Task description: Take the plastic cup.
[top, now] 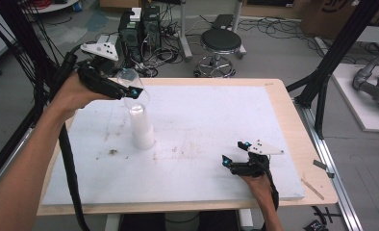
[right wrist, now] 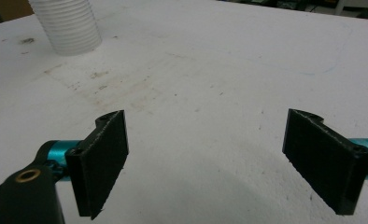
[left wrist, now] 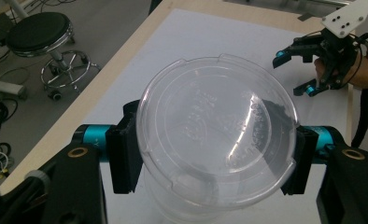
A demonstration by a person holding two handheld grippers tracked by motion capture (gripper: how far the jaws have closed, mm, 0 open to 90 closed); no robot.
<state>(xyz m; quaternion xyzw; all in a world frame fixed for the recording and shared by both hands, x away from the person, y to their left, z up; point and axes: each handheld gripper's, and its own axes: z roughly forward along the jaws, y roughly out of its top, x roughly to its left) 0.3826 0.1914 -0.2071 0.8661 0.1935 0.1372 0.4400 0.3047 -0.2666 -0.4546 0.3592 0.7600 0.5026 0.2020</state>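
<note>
A clear plastic cup point(left wrist: 217, 140) is pinched between the two black jaws of the left gripper point(left wrist: 215, 158), held above a stack of white ribbed cups point(top: 142, 126) that stands on the left part of the white board point(top: 216, 120) covering the wooden table point(top: 303, 144). In the high view the cup point(top: 130, 82) is seen raised over the top of the stack, the left gripper point(top: 130, 91) reaching in from the left edge of the board. Whether the cup is clear of the stack cannot be told. The right gripper point(top: 235, 153) is kept low over the board's near right part, well apart from the stack, its jaws spread wide with nothing between them. A black stool point(top: 220, 42) is seen on the floor beyond the table.
</note>
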